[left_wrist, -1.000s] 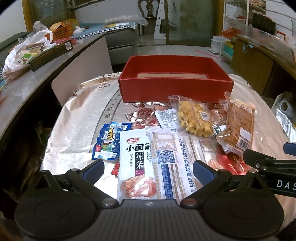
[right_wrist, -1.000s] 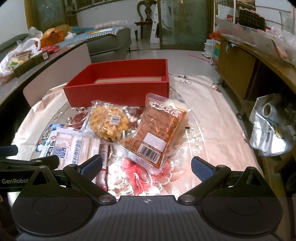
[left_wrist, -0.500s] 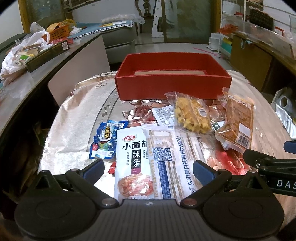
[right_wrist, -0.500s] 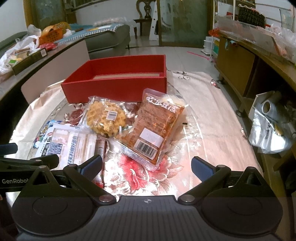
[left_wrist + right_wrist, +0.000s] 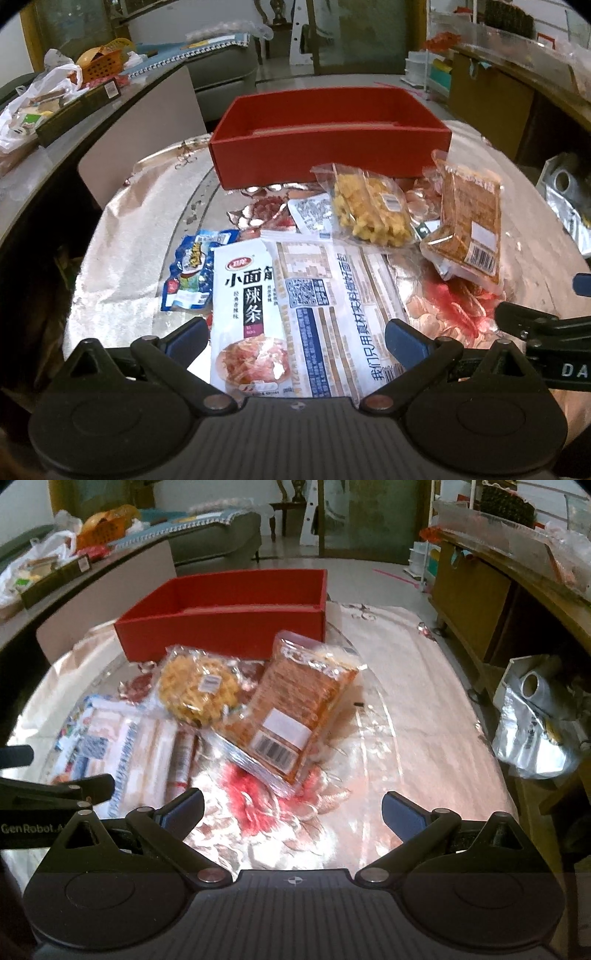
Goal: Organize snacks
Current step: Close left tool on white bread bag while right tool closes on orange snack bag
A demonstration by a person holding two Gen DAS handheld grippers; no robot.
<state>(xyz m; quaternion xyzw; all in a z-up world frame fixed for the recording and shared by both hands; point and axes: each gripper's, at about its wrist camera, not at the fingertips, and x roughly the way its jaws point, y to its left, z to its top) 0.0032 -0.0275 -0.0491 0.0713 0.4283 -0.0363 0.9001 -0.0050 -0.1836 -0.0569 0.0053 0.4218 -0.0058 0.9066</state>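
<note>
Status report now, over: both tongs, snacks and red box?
Left tongs open, over white packet. Right tongs open, holding nothing. Red box shows no snacks; all packets on table. Orange pack nearest right tongs, path clear.

"辣条" on white snack packet (image 5: 248,310)

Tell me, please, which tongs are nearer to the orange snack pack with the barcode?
Right. The right tongs are open just in front of the orange pack, which lies ahead between their fingers. The left tongs are open over the white packs; the orange pack lies off to their right.
</note>
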